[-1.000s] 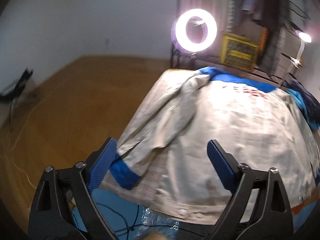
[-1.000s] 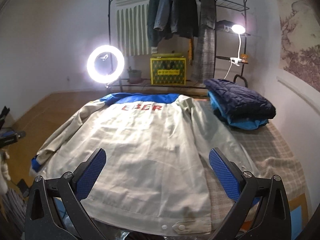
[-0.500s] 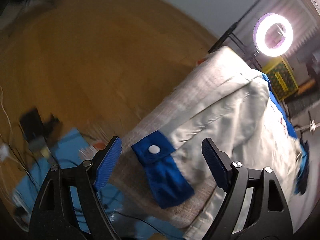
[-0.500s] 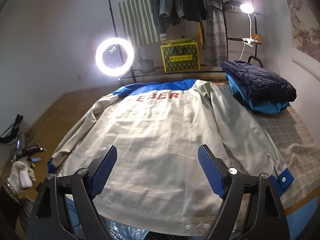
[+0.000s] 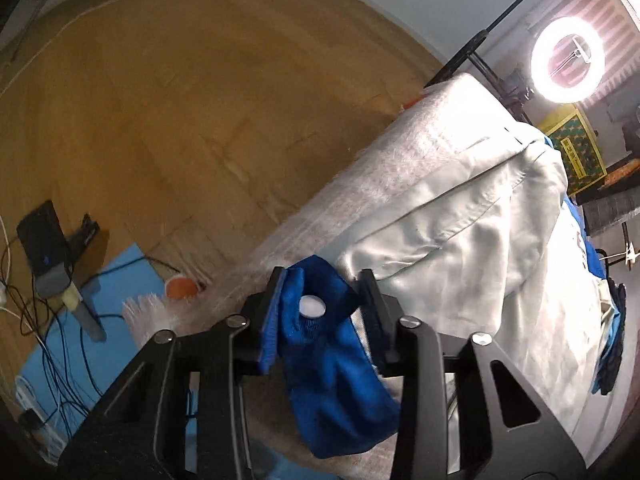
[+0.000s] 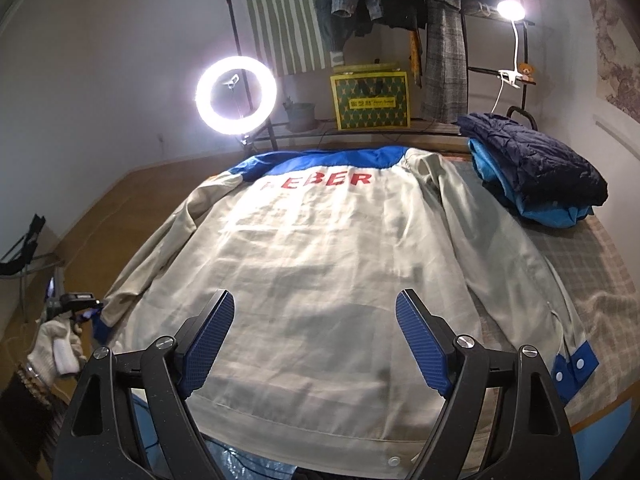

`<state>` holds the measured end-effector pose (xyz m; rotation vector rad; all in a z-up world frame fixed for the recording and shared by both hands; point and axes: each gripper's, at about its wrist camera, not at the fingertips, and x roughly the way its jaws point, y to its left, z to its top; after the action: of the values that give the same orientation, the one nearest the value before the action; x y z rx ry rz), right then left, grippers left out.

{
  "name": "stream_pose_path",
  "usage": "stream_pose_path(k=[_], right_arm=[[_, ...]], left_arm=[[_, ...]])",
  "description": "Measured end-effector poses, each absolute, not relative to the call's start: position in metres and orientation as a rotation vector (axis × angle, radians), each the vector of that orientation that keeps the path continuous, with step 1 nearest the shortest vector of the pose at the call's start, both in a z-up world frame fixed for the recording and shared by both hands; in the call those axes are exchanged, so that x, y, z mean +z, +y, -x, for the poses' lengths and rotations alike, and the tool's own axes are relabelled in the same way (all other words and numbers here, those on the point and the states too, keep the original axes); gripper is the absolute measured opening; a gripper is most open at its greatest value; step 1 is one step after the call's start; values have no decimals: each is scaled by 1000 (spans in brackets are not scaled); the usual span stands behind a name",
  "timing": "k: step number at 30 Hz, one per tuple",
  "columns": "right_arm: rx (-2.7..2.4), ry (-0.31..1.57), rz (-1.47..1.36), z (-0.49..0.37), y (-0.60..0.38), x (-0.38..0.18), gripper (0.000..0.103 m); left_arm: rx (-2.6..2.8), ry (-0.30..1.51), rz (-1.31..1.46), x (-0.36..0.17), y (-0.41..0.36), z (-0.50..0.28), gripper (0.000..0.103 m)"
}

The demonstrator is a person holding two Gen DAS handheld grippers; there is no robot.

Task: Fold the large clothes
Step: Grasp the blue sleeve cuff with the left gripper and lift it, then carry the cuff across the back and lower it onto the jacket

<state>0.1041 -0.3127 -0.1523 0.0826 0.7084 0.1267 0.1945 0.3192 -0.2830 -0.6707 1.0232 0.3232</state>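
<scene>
The cream jacket lies back-up across the bed. At nine o'clock the left gripper pinches its blue cuff. The right gripper hovers wide open over the hem, holding nothing. Folded dark jackets sit at two o'clock.

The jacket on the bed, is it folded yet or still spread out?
Spread out: the jacket lies flat, back up, both sleeves extended.

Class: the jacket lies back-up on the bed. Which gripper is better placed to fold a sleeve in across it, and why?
Left. The left gripper is already shut on the blue cuff of the jacket. The right gripper hovers open over the hem, apart from the other cuff.
</scene>
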Motion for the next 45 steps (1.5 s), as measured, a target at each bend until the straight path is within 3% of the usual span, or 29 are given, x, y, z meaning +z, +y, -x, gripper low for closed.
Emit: stream_pose_path(k=[3,14,22,31,34,38,42,45], right_arm=[[139,727,-73,-108,-305,-159,82],[226,824,-101,-140,-280,-187,50],[341,878,-229,-187,-270,-200,47],[482,990,-457,-230,-265,-226,48],[500,1042,-467,-235,-253,-239,56],[507,1094,-435,-235,-235,-255,56],[508,1147,-421,-231,-228,-272,56],[510,1163,-422,-225,-227,-270,56]], left_arm=[[304,945,690,-268,319,-194,24],[63,676,420,-153,240,-172,23],[-229,603,-11,-105,111,-123,23],[-380,733,-295,-158,29,-79,23],[-379,765,-309,-171,28,-76,23],[-425,807,-324,-175,22,-63,31],[-478,836,-285,-168,26,-42,58],[-494,861,-165,-160,43,-37,58]])
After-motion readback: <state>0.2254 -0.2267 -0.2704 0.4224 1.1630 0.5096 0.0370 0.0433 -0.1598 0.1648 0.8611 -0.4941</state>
